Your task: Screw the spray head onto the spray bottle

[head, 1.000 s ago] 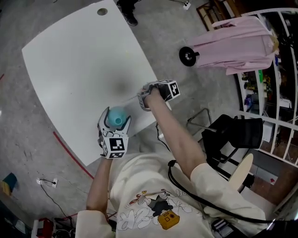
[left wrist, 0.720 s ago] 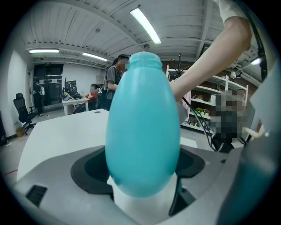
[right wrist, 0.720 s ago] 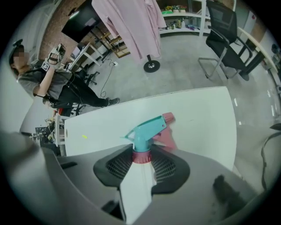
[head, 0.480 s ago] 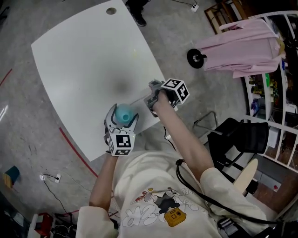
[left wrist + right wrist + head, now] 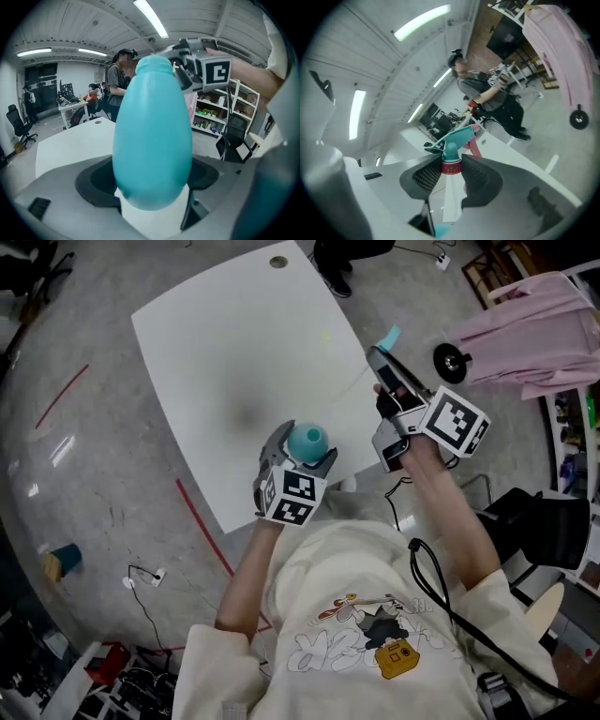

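Teal spray bottle point(image 5: 152, 140) clamped upright in left gripper point(image 5: 305, 448) jaws | right gripper point(image 5: 452, 174) jaws, just tightened, pinch spray head point(image 5: 451, 143) at its collar — parts apart | step: alignment; next I'd seat collar on neck, twist.

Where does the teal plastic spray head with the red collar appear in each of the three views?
Head view: the teal spray head sticks out of the right gripper, right of centre, near the top.
Left gripper view: not discernible; the teal egg-shaped bottle fills the middle.
Right gripper view: centre, red collar between jaws that have just closed slightly on it.
Shared landmark: the white table.
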`<state>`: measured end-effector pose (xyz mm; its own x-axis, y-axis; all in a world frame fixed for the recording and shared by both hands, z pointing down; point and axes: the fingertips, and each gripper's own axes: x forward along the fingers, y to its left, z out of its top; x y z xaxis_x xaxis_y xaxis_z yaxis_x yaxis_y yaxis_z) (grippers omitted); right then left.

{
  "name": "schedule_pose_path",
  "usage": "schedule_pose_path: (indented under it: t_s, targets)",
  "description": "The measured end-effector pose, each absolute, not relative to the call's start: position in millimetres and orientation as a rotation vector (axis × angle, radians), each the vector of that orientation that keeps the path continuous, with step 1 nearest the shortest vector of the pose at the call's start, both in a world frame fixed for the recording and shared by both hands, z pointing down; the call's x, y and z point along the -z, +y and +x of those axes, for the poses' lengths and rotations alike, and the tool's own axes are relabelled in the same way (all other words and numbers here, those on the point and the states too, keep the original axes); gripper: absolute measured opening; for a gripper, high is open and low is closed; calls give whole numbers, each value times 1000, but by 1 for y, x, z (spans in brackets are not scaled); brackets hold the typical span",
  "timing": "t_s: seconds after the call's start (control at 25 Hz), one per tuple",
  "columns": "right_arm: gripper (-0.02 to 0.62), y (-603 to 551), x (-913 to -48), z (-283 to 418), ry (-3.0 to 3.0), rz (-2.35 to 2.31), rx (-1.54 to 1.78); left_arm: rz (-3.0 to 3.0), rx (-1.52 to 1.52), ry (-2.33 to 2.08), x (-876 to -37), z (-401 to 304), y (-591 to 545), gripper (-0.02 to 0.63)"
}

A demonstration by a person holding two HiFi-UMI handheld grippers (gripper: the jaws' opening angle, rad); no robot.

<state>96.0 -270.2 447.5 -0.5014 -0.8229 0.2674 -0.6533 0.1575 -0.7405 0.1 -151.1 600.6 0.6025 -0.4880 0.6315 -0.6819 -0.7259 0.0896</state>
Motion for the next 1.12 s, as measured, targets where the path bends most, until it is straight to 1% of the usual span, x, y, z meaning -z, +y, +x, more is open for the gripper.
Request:
schedule_pose_path:
  t_s: [0.2, 0.36, 0.68, 0.96, 1.12]
  targets:
    - [130, -230, -373, 72, 2499, -1207, 1027, 2475, -937, -923, -588, 5, -134, 420]
    - [130, -196, -335, 51, 2676, -1025, 868, 2446, -1010, -923, -584, -1, -124, 420]
    - [130, -157, -335, 17, 2914, -779, 731, 2468, -1056, -949, -557, 7, -109, 420]
    - [130, -122, -348, -6, 3138, -255, 424, 2503, -943, -908, -504, 20, -119, 420]
    - [130, -112, -329, -16, 3150, -38, 269, 2544, -914, -847, -462, 11, -118, 420]
